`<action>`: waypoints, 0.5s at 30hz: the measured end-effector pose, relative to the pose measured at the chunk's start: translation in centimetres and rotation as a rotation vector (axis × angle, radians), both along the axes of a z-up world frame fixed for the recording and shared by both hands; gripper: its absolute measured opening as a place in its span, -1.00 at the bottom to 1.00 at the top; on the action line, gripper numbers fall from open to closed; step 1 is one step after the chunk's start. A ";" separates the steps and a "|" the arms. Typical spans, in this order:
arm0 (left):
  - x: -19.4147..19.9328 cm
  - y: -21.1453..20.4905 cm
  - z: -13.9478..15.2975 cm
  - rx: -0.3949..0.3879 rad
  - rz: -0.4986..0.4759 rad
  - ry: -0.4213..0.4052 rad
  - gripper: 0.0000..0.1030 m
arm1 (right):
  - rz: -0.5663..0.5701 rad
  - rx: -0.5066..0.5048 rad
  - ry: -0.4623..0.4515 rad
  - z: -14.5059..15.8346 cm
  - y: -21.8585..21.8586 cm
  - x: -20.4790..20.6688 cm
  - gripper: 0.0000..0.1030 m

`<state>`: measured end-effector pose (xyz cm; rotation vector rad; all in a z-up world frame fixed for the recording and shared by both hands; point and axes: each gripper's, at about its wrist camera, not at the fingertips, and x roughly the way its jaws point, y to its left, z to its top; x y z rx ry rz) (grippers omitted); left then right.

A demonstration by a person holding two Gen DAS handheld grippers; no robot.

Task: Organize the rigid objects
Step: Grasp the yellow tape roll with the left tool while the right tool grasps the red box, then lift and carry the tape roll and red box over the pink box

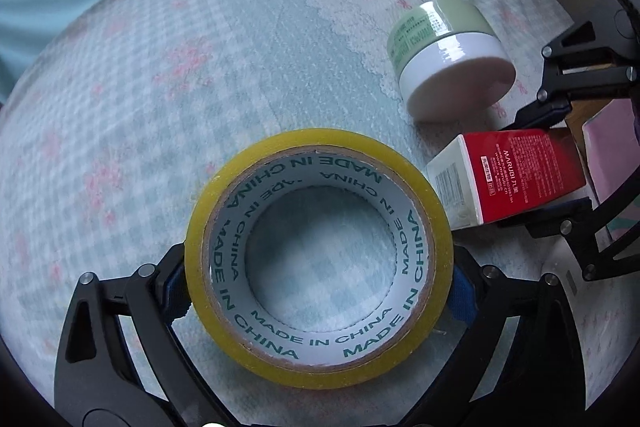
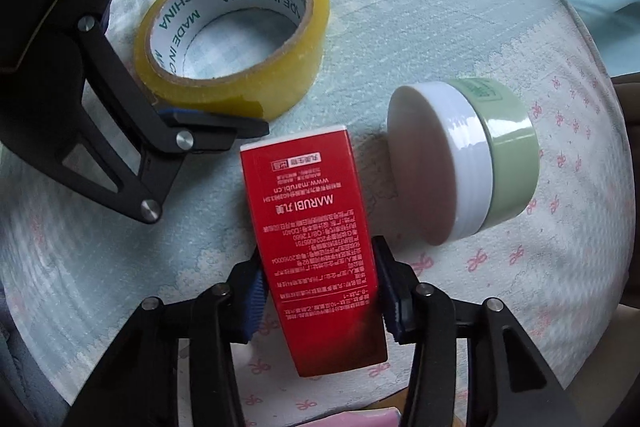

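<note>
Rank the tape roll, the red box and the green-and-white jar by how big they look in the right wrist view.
1. Red box: looks largest, but it sits closest to the camera, so this is unsure.
2. Tape roll.
3. Green-and-white jar.
Roll and jar look close in size; I would not rank them firmly.

One roll of yellow packing tape [image 1: 320, 259], one red Marubi carton [image 2: 316, 247], one green-and-white cream jar [image 2: 464, 163], two grippers.

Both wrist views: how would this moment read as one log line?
left gripper: around yellow tape roll | right gripper: shut on red cardboard box
</note>
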<state>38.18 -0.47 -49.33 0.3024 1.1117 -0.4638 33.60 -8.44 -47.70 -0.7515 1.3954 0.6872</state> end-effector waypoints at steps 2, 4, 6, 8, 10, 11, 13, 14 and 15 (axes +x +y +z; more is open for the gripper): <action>-0.2 -0.1 0.2 0.012 -0.003 -0.005 0.88 | -0.012 0.004 -0.004 0.3 0.0 -0.2 -0.19; -0.2 0.0 0.6 0.010 -0.005 -0.008 0.88 | -0.026 0.010 -0.007 0.7 0.0 -0.5 -0.20; -0.5 0.1 1.3 0.007 -0.004 -0.019 0.88 | -0.047 0.020 -0.013 1.3 0.1 -0.8 -0.22; -0.9 0.2 2.1 0.006 0.001 -0.030 0.87 | -0.069 0.023 -0.017 1.9 -0.1 -0.8 -0.24; -1.2 0.3 3.0 0.001 0.008 -0.038 0.88 | -0.114 0.033 -0.019 2.7 -0.4 -0.9 -0.25; -1.5 0.4 3.4 -0.001 0.013 -0.041 0.88 | -0.128 0.038 -0.021 3.0 -0.5 -0.9 -0.25; -1.8 0.6 4.4 -0.007 0.023 -0.050 0.88 | -0.174 0.055 -0.026 4.0 -0.8 -1.2 -0.26; -2.1 0.8 5.1 -0.010 0.029 -0.054 0.88 | -0.199 0.065 -0.027 4.8 -1.2 -1.1 -0.26; -2.4 1.0 5.7 -0.012 0.034 -0.058 0.87 | -0.229 0.078 -0.029 5.5 -1.4 -1.3 -0.26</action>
